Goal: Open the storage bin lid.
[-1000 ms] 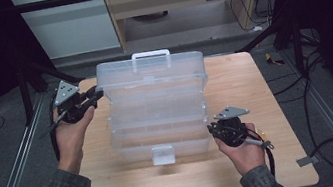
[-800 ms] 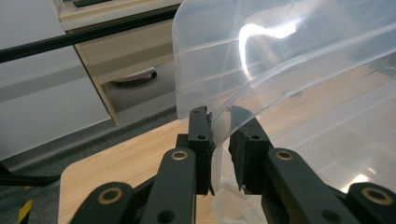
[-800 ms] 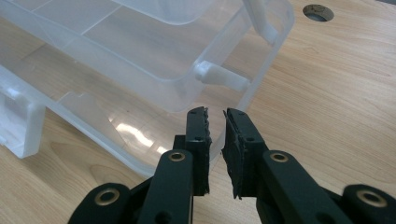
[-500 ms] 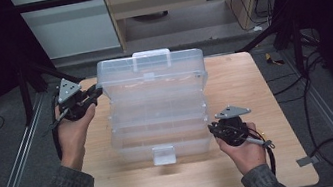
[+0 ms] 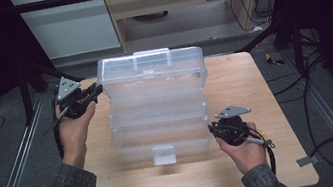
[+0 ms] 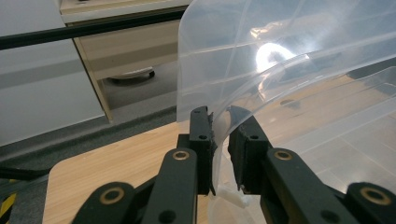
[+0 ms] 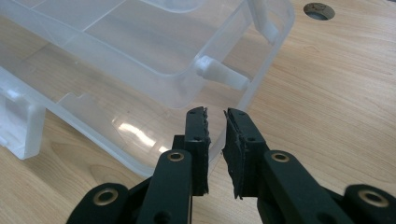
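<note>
Clear plastic multi-tier organiser box [image 5: 156, 106] sat mid wooden table [image 5: 264, 83], lid raised at far side. Left gripper [image 5: 85, 97] pinched lid's left edge, jaws having just been closing with thin plastic between them. Right gripper [image 5: 221, 130] jaws pressed nearly together on base's right rim. Advice: hold base firmly down, swing lid slowly, avoid twisting thin plastic.

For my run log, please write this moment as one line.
left gripper: shut on lid edge | right gripper: shut on base rim | box open on table
</note>
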